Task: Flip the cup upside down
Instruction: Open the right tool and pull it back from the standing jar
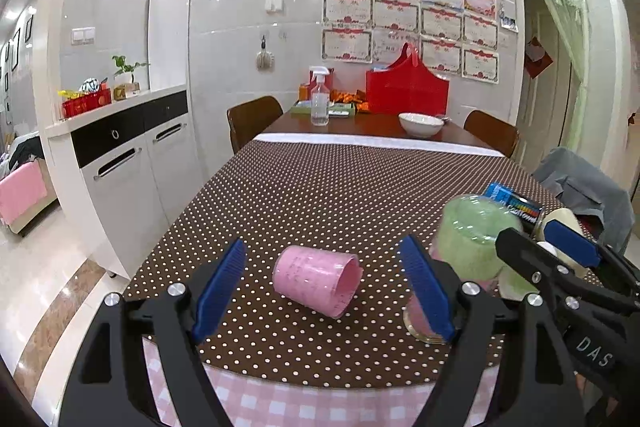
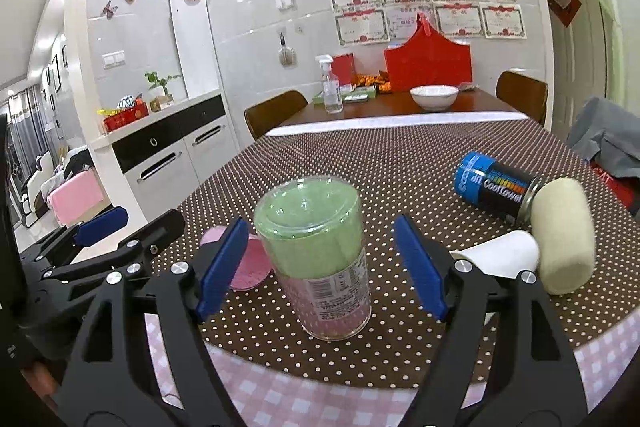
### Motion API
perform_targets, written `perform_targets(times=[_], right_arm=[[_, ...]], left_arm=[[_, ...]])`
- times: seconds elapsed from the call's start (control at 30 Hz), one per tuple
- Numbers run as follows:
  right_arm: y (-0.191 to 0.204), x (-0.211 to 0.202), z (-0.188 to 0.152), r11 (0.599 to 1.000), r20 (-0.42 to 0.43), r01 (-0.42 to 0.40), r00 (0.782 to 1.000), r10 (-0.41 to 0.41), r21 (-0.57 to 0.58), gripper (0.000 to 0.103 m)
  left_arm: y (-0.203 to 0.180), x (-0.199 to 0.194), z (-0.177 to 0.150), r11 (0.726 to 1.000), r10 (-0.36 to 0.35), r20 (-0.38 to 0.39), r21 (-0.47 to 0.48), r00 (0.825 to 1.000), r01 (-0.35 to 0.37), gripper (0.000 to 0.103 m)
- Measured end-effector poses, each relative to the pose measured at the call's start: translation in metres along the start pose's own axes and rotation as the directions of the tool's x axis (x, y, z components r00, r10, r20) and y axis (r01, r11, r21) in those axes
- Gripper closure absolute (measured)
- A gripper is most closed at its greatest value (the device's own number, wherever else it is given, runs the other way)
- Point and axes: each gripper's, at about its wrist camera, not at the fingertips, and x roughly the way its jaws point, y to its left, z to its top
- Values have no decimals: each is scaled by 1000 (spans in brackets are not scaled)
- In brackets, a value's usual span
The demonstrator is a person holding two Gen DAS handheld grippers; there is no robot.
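Note:
A pink cup [image 1: 318, 279] lies on its side on the dotted brown cloth, its mouth facing right. My left gripper [image 1: 326, 291] is open around it, blue pads apart on both sides, not touching. In the right wrist view the pink cup [image 2: 250, 261] shows partly behind the left finger. A clear cup [image 2: 316, 259] with green and pink filling stands mouth down between the open fingers of my right gripper [image 2: 320, 265]. It also shows in the left wrist view [image 1: 468, 239]. The right gripper [image 1: 560, 247] appears there at the right.
A blue and black can [image 2: 496, 187], a cream roll [image 2: 564, 235] and a white cup [image 2: 504, 255] lie to the right. Far back stand a white bowl [image 2: 434, 97], a spray bottle [image 2: 331, 85] and a red bag [image 2: 428, 67]. The table edge with pink checked cloth [image 2: 320, 399] is near.

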Motion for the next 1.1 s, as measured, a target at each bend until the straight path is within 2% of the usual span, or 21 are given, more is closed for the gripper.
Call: perform_targets(times=[0.43,0.73,1.1], right_arm=[[-2,-63,6,998,136,48,990,-42,-39,19],[-5,-93,7,993,223,95,972,-78,-65,13],[-19,-105,4,993,242,108,965,-96,-39,11]], left_arm=[[-13,-58,9,1000,-29,114,-5,993,30,20],[-24,-90,13,999,-34,219,-1,975,35,19],[-48,-103,11,997,-31,300,76,954,8,18]])
